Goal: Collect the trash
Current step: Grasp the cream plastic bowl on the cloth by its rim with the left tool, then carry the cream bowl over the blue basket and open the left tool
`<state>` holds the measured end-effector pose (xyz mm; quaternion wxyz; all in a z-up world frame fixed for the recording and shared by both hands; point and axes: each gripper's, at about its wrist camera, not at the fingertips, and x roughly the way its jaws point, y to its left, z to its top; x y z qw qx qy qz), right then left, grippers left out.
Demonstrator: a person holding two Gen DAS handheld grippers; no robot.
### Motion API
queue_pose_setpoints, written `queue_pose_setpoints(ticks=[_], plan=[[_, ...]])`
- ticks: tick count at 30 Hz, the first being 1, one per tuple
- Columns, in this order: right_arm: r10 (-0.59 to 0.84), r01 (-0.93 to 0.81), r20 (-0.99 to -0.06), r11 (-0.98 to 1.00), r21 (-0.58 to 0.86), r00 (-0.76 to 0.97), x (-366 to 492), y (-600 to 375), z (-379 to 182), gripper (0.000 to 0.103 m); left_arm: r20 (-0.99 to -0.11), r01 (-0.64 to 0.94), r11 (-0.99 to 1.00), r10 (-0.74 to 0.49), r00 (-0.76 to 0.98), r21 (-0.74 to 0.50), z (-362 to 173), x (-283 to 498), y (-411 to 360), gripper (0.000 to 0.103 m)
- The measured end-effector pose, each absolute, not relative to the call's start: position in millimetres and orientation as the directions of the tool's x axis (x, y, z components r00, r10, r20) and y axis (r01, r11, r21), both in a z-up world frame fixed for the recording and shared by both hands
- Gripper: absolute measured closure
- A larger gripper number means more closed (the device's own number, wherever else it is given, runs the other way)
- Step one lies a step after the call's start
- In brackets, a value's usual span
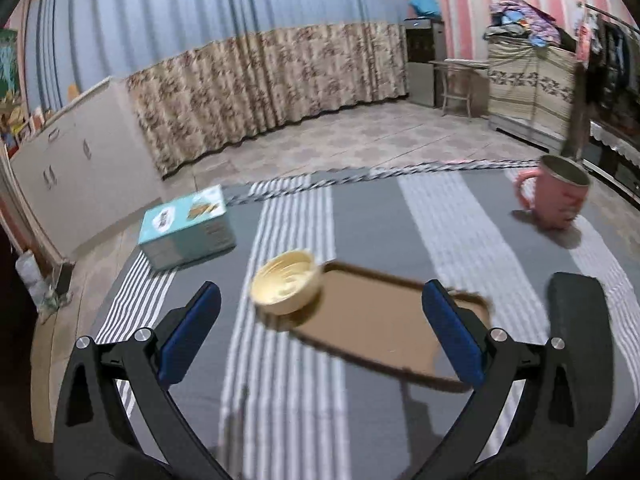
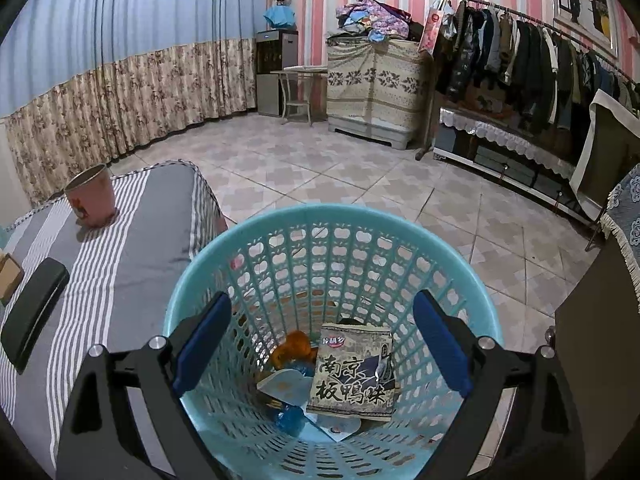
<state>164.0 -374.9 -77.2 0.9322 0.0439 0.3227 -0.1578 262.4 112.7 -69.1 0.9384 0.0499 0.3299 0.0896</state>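
My right gripper (image 2: 322,344) hangs open over the turquoise lattice basket (image 2: 460,276) on the floor beside the table. A grey snack packet (image 2: 352,380) with dark lettering lies inside it, free of the fingers, on top of orange and blue wrappers (image 2: 294,350). My left gripper (image 1: 320,332) stands open above the striped tablecloth, with nothing between its fingers. Just ahead of it a cream paper bowl (image 1: 286,286) rests on the near-left corner of a flat brown cardboard piece (image 1: 384,328). The left wrist view is blurred.
A teal box (image 1: 186,226) sits at the table's far left and a pink mug (image 1: 554,198) at the far right. A black case (image 1: 578,352) lies near the right edge. Tiled floor, a cabinet (image 2: 376,88) and a clothes rack (image 2: 520,52) surround the table.
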Motion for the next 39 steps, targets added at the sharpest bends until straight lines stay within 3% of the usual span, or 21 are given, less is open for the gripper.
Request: queue_pose_setpoints(ticks=[10,14,17,19,21,26,32,39], plan=[[-0.248,0.291,-0.596,0.957,-0.025,0.764,168,-348,-61,0.008,-0.633,-0.149,0.98,0.198,0.748,0.131,-83,273,152,0.007],[-0.241,0.277,-0.597,0.96,-0.032,0.765,173,-339,-55,0.008,-0.663,-0.102,0.989,0.15,0.734,0.111,-93,286,153,0.028],[-0.225,0.274,-0.605,0.962,-0.013,0.764,175,-336,-55,0.008,-0.69,-0.068,0.993,0.118,0.714,0.1,-101,296,150,0.037],[-0.221,0.273,-0.607,0.962,-0.008,0.763,176,-333,-54,0.008,-0.704,-0.045,0.995,0.095,0.704,0.089,-103,299,148,0.048],[-0.221,0.273,-0.605,0.962,-0.007,0.765,176,-333,-52,0.008,-0.718,-0.028,0.996,0.083,0.691,0.088,-106,305,146,0.067],[-0.218,0.275,-0.591,0.962,0.006,0.777,171,-334,-46,0.008,-0.712,-0.021,0.996,0.079,0.698,0.091,-97,302,142,0.09],[-0.224,0.289,-0.571,0.957,0.024,0.79,162,-346,-38,0.008,-0.686,0.019,0.995,0.052,0.726,0.095,-67,286,121,0.092],[-0.267,0.331,-0.537,0.943,0.024,0.8,141,-370,-23,0.008,-0.62,0.132,0.989,-0.06,0.782,0.072,-24,256,39,0.092]])
